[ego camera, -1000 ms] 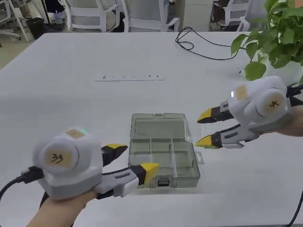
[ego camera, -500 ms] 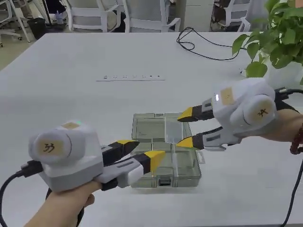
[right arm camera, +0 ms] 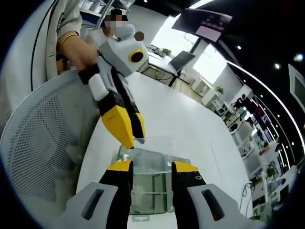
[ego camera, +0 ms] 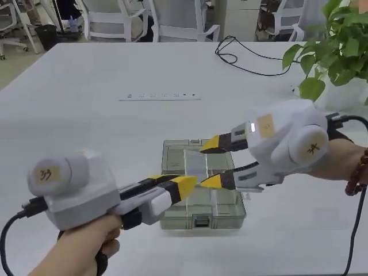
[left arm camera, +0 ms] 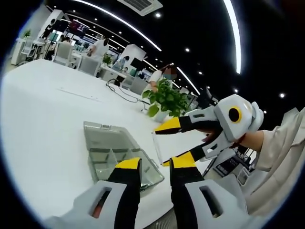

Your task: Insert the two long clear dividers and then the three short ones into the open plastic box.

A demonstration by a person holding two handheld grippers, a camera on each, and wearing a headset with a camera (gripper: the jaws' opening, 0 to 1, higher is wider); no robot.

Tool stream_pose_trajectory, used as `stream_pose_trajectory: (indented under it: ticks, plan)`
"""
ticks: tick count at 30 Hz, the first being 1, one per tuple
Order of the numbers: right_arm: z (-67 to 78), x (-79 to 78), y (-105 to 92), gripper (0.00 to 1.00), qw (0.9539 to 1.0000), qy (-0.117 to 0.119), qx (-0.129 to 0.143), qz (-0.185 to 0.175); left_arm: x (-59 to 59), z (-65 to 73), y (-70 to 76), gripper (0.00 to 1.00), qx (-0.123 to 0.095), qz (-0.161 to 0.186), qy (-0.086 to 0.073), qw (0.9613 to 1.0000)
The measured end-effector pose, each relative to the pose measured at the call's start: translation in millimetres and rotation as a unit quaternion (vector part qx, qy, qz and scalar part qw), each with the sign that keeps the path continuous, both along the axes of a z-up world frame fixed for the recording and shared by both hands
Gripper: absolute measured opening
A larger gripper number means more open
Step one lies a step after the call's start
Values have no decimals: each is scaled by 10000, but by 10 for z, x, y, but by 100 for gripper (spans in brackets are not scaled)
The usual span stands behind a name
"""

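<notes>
Hovering over partitioned open box [ego camera: 225, 222], right gripper [ego camera: 208, 165]; fingers [ego camera: 219, 142] pinching clear divider [ego camera: 195, 165]

On the white table [ego camera: 86, 103] a thin marked strip [ego camera: 160, 96] lies above centre of the head view, and a black cable [ego camera: 241, 54] curls at upper right. A leafy plant [ego camera: 339, 46] stands in the top right corner. White chairs [ego camera: 115, 17] line the top edge.

bright, even overhead light; fisheye edges warp, perhaps slightly soft.

Left gripper [ego camera: 172, 183] sticker [ego camera: 47, 174]: handwritten "33", blurry. Right gripper [ego camera: 210, 163] label [ego camera: 312, 148], table strip [ego camera: 161, 96]: illegible.
</notes>
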State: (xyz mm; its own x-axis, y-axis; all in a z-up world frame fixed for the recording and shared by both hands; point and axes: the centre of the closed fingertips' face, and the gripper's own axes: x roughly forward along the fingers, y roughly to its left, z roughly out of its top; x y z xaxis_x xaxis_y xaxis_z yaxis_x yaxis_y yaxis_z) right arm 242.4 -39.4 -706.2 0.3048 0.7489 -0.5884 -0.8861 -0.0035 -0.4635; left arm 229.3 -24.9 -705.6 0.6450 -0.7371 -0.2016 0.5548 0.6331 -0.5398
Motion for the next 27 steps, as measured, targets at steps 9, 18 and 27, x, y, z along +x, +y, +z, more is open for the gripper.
stream_pose_trajectory:
  ticks: [9,18,27]
  plan:
    - [26,-16,44,33,10000,-38,3,76,-22,21,-53,0,-194,-109,137,9997]
    - [31,6,53,33,9999,-102,-32,39,-8,12,-67,0,-317,-1,332,9989]
    - [-24,22,37,33,9996,127,-92,-235,0,-43,-75,0,-672,119,870,9939]
